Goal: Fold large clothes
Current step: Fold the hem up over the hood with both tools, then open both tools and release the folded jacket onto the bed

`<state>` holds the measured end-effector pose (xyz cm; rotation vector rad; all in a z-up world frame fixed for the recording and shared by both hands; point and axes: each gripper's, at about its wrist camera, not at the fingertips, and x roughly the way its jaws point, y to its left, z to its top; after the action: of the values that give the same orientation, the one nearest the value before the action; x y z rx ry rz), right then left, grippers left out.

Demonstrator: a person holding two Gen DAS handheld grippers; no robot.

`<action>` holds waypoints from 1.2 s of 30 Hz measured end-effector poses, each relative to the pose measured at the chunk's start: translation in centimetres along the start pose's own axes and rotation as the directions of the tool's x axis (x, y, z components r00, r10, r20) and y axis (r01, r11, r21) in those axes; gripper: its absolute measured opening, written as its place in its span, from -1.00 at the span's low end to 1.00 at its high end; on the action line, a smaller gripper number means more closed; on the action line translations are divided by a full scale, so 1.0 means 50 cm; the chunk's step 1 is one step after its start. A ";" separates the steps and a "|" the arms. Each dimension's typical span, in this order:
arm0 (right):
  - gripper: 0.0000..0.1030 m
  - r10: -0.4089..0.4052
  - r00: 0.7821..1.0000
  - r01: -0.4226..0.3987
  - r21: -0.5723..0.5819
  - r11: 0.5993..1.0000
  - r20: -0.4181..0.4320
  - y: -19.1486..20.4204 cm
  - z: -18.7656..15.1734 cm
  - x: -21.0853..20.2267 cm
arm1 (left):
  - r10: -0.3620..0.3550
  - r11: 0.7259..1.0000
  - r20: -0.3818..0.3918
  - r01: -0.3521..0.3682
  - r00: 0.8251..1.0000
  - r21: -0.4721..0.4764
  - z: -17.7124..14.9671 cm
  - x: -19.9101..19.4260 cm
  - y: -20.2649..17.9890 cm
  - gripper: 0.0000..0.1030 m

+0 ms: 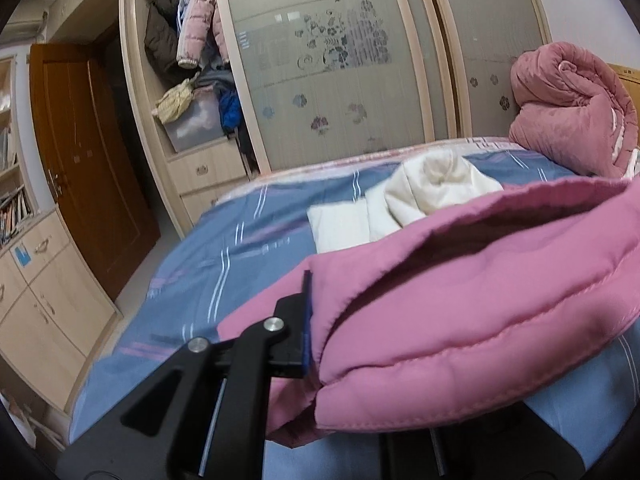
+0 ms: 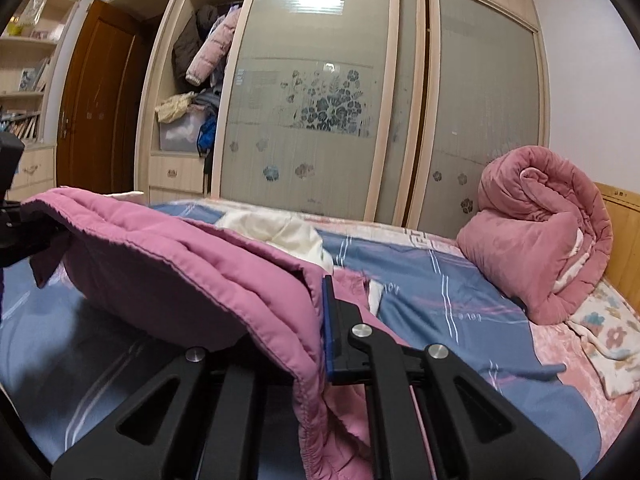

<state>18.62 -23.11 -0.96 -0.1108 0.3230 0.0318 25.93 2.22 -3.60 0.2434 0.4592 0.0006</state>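
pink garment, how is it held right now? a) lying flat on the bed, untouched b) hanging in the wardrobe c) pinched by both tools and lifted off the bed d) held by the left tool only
c: the left tool and the right tool are each shut on an edge of the pink garment, which sags between them above the bed.

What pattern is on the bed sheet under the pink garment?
Blue bed sheet with thin white stripes and pinkish bands; clearest in the right wrist view.
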 end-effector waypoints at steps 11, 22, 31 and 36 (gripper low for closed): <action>-0.89 -0.037 0.999 0.035 0.050 0.998 0.029 -0.073 0.125 0.252 | -0.005 1.000 -0.001 0.005 1.000 0.008 0.207 0.240 -0.022 -0.85; -0.86 -0.023 0.973 0.065 0.178 0.982 -0.228 -0.140 0.079 0.665 | 0.029 0.993 -0.210 -0.004 0.977 0.118 0.251 0.653 -0.119 -0.85; 0.23 -0.083 0.965 0.130 0.176 0.976 -0.250 -0.154 0.068 0.743 | 0.153 0.981 -0.146 -0.133 0.977 0.138 0.255 0.725 -0.122 0.70; 0.60 -0.207 0.961 0.230 0.109 0.967 -0.186 -0.176 0.111 0.733 | 0.204 0.976 -0.068 -0.196 0.977 0.098 0.308 0.717 -0.064 0.95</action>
<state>55.55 -30.75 -6.48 -0.0197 0.4838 -0.2196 64.68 -2.49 -6.71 0.3792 0.5112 0.1874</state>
